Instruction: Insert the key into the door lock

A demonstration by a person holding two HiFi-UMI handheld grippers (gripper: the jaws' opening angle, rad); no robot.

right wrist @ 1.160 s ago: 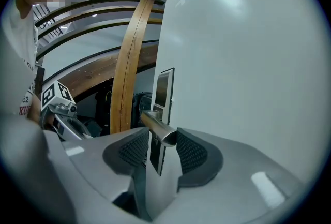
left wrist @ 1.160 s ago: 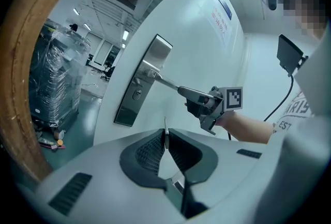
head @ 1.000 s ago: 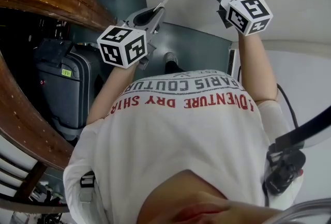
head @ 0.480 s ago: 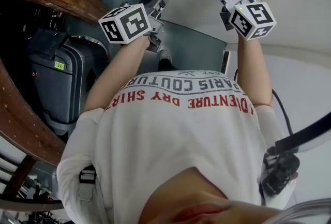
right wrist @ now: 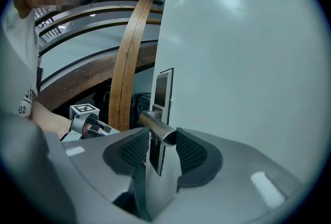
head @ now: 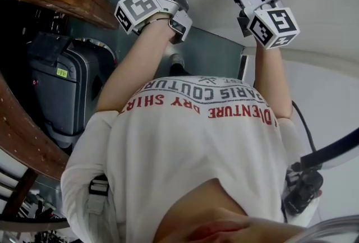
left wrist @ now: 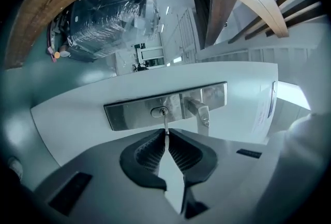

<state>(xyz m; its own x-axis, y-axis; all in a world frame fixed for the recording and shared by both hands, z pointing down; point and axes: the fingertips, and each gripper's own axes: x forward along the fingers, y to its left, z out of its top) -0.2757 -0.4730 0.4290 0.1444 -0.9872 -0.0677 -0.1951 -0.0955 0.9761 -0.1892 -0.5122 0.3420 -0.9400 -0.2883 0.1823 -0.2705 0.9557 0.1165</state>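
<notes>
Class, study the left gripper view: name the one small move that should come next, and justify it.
Probably ease the left gripper straight forward. Its jaws are shut on the thin silver key, whose tip meets the keyhole in the brushed metal lock plate, most of the blade outside. The right gripper clamps the silver lever handle.

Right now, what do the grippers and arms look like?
Grey bodies on left gripper and right gripper; black ribbed jaw pads; each carries a white cube of black square markers. Bare forearms; white short-sleeved T-shirt with red and grey lettering.
</notes>
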